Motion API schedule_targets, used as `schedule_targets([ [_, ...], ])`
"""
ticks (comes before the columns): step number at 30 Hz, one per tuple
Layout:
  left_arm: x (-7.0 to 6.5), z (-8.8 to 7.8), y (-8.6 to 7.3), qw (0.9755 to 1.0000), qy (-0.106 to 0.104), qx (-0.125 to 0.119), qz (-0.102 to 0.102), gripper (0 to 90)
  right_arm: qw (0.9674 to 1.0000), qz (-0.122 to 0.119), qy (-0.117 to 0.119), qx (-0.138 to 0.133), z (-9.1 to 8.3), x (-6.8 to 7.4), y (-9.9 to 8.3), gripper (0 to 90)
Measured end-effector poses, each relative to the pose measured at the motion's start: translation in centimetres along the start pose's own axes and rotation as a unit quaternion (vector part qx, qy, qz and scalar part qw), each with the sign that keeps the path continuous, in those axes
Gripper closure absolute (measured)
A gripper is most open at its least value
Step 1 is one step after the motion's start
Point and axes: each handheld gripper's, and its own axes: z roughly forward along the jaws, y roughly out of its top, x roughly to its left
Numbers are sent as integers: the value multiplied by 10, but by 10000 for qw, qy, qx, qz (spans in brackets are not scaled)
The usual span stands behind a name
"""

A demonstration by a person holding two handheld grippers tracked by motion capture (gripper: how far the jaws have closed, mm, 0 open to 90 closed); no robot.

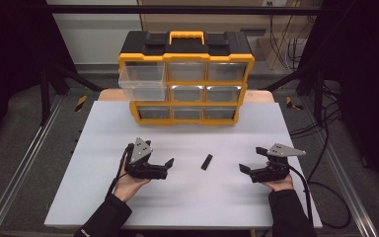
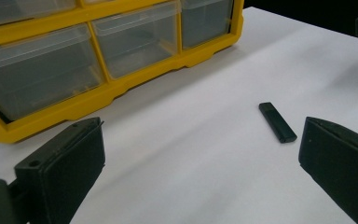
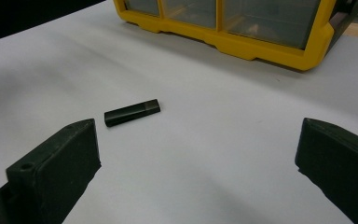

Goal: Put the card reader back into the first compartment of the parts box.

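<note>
**Small black stick lies between two spread grippers**

Beyond both grippers, at the far end of the white table [image 1: 128, 123], stands a yellow and black drawer cabinet [image 1: 186, 79] with clear drawers and a yellow handle on top. Its top drawer [image 1: 142, 81] on the left gripper's side is pulled out, jutting towards the person.

The left gripper [image 1: 169, 168] is held in the person's left hand [image 1: 128, 183] low over the table, jaws spread wide and gripping nothing. The right gripper [image 1: 249, 170] sits in the right hand [image 1: 279, 183], facing the left one, jaws likewise wide apart and holding nothing.

The black stick [image 1: 207, 162] lies flat on the table between the two grippers, touched by neither. In the left gripper view the stick [image 2: 277, 122] lies ahead, nearer that view's right-hand jaw; in the right gripper view it [image 3: 132, 112] lies ahead, nearer the left-hand jaw.
</note>
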Motion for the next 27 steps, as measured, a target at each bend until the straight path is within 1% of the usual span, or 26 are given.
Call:
schedule_targets([
  [7, -5, 5, 2, 10000, -44, 48, 12, 0, 10000, 7, 11, 6, 0, 0, 0, 1],
  [16, -11, 10, 7, 10000, -84, 36, 5, 0, 10000, -7, 12, -4, 0, 0, 0, 1],
  [23, -18, 18, 11, 9999, -122, 60, 43, 0, 10000, -14, 11, -11, 0, 0, 0, 1],
  [27, -23, 24, 13, 9998, -180, 86, 43, 0, 10000, -1, 16, -24, -1, 1, 0, 1],
])
